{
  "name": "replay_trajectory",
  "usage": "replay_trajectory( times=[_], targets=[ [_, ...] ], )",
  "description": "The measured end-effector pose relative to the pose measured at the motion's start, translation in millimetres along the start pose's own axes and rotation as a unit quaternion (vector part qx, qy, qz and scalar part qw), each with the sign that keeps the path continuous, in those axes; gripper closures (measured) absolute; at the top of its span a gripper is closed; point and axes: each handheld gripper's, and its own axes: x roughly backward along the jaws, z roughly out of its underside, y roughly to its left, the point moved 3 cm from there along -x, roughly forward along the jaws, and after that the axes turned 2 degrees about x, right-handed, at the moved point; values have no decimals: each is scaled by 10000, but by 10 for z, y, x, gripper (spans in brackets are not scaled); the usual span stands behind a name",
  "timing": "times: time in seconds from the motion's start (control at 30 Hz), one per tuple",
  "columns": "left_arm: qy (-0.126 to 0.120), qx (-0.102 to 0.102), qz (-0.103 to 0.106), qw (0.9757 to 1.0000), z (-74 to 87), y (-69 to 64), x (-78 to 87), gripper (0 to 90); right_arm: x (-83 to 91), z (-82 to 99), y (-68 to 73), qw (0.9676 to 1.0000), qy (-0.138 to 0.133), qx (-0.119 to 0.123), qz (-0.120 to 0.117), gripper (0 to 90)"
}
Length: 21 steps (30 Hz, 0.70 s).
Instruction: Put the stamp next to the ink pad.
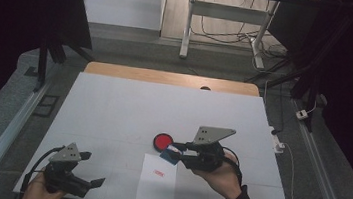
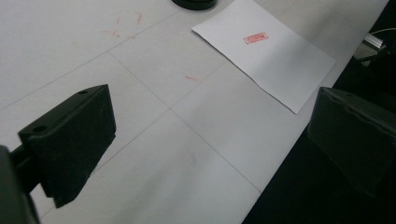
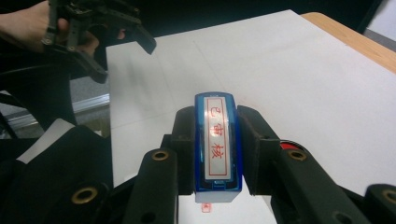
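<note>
Right gripper view: my right gripper clamps the blue stamp above the paper, ink pad at eleven o'clock, presumably for re-inking; my left gripper idles wide open, empty.

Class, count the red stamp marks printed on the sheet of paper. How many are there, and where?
1. A single red stamp mark sits near the far end of the paper, towards the ink pad. The right gripper may hide part of the paper's far edge.
</note>
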Motion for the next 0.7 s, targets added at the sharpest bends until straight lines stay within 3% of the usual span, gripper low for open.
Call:
replay_trajectory(
  times=[0.7],
  targets=[
    [35, -32, -96, 9999, 6, -3, 8, 0, 164, 178, -244, 9979, 192, -286, 551, 699]
  ],
)
